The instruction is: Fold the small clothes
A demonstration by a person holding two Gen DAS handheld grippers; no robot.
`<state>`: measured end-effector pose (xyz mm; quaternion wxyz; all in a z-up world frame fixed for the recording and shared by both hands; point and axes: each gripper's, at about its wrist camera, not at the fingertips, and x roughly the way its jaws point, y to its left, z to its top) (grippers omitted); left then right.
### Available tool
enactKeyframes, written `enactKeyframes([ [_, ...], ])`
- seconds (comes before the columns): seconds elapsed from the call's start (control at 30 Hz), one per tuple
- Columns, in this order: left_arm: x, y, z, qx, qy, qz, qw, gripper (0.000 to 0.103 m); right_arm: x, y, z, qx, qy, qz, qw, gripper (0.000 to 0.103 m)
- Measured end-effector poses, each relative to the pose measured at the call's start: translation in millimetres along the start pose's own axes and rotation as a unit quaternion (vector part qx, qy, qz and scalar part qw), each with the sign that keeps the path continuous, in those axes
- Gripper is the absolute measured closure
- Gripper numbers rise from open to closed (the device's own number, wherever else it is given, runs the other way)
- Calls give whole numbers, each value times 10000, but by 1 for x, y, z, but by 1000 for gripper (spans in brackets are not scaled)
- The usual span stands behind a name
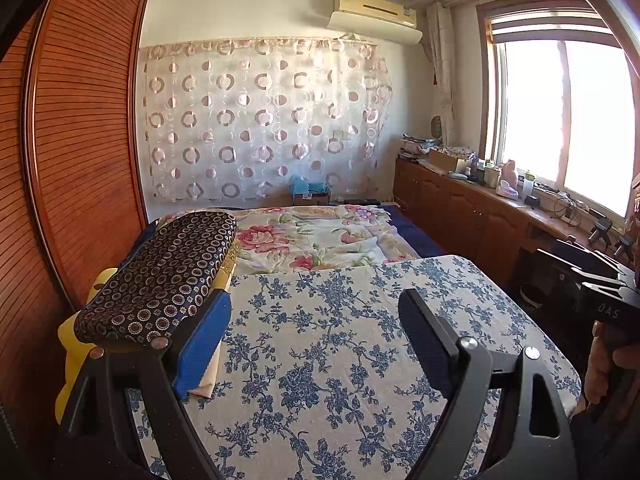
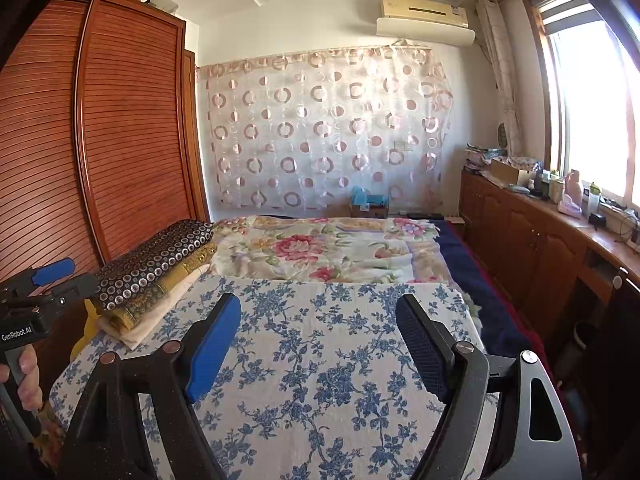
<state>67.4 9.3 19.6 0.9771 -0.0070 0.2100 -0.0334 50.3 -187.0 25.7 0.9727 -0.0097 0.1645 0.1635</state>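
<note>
**K:** While both tongs hang spread wide with nothing between the fingers, where's the laundry?

**M:** Far-left corner of the counter with the blue-on-white floral cloth (image 2: 320, 360). One stack of folded clothes (image 2: 156, 280): dark navy piece with a ring-dot print (image 2: 160, 258) on top, a mustard-yellow patterned piece (image 2: 188, 270) under it, a cream-white one (image 2: 156, 324) at the bottom. No loose garment on the counter that I can see.

**K:** Left tongs (image 1: 316, 340)?

**M:** Fully open, empty. Its blue-padded finger (image 1: 204, 344) sits just beside the stack; the wrist view can't tell me whether it's touching or only in front of it.

**K:** Right tongs (image 2: 318, 344)?

**M:** Same: wide open, empty, over the middle of the counter, well apart from the stack.

**K:** Risks?

**M:** Main one, I'd say: the stack sits right at the counter's left edge, with something yellow (image 1: 74, 328) below it, can't identify it. A sideways swing of that blue finger could shove the layers off or skew them.

**K:** And if it grabs there?

**M:** The open span is wide enough to catch several layers at once. Closing on the corner would likely pull the folds apart, and the navy top layer looks slippery.

**K:** Anything else?

**M:** The counter's floral cloth is loose fabric too. A low pinch could snag it and drag the stack along. The flowered bedspread (image 2: 320, 248) behind won't catch a fall to the left.
</note>
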Motion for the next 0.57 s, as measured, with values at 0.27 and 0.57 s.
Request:
enactKeyframes([
  [0.27,0,0,-1,1,-3,2,10000,17,-2,1,-5,-4,-23,-12,10000,22],
  [0.57,-1,-1,0,3,-6,-3,10000,17,-2,2,-6,15,-26,-23,10000,22],
])
